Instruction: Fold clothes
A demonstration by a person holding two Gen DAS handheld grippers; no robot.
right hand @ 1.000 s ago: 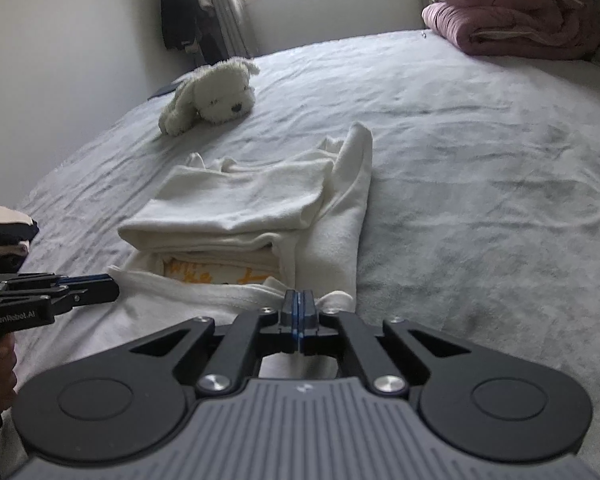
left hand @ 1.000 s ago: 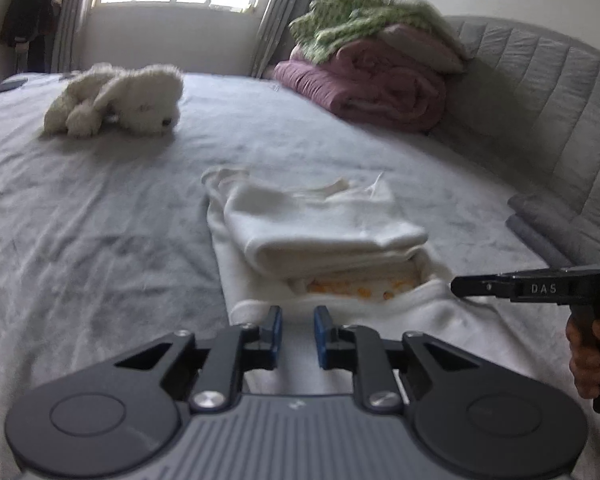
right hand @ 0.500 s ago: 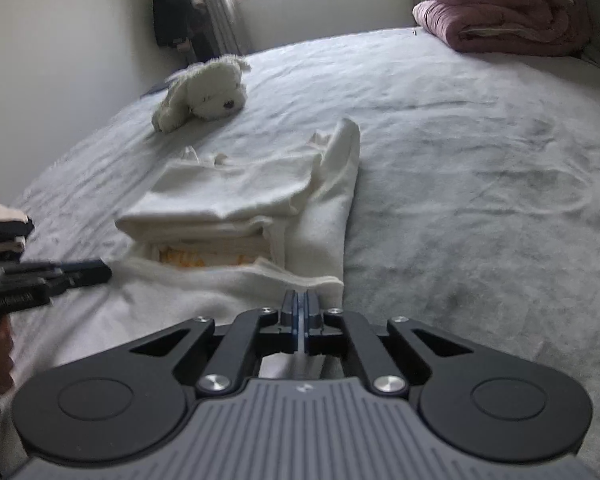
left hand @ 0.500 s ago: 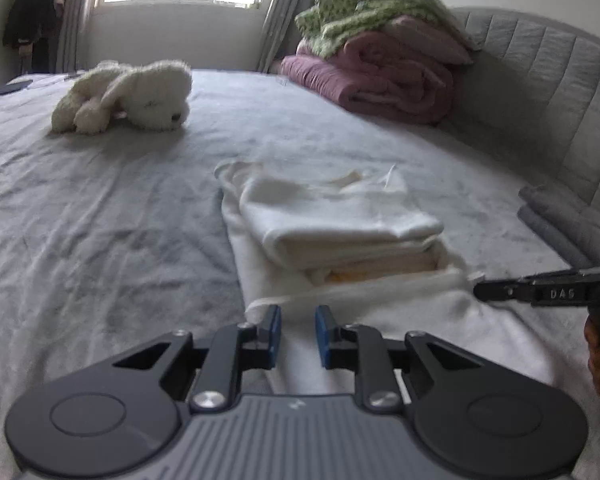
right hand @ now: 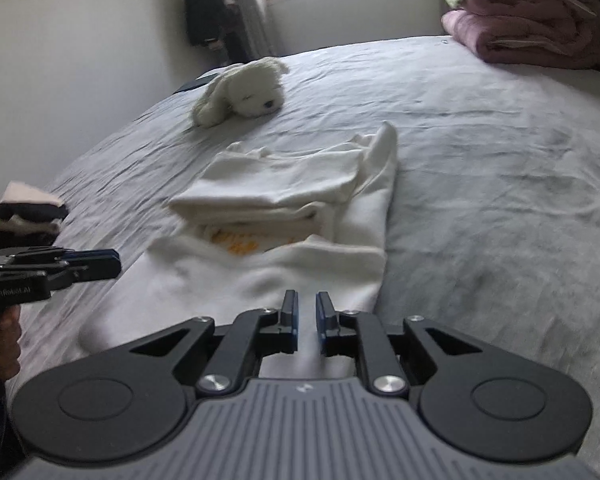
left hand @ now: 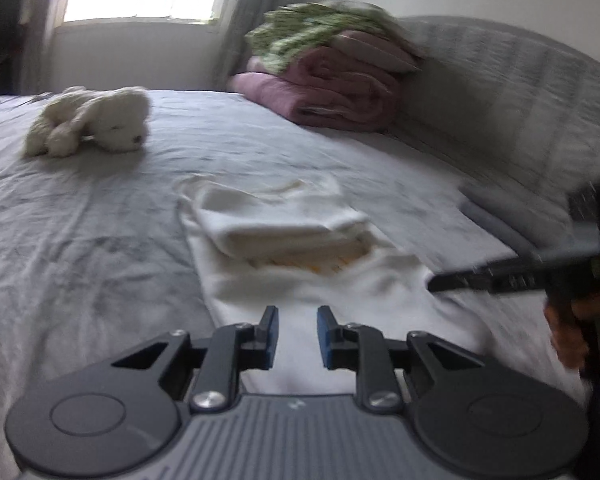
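— While hovering low over the bed, what of the left claw?

— Parted, blue pads a clear gap apart, nothing between them. Same for the right claw: pads apart by a narrower gap, gripping nothing.

— And the white shirt?

— Spread flat on the grey sheet, straight ahead of both claws. Near hem just beyond the left claw's tips, passing under them from the left wrist view. Far half already doubled back into a thick fold, farther ahead of the tips; a strip of yellow print peeking out under that fold. One sleeve trailing along the shirt's right edge, ahead and slightly right of the right claw.

— Position of the claws against each other?

— Side by side, well apart. From the left wrist view, right claw off to the right, blurred, tips over the shirt's right corner; touching or not, cannot tell. From the right wrist view, left claw off to the left, level with the shirt's left edge.

— Anything else around?

— Plush dog far ahead and left of the left claw. Stack of blankets far ahead to the right, against the padded headboard. Small pile of folded dark and pale clothes left of the right claw, just behind the left one. Grey folded cloth beyond the right claw, beside the headboard.
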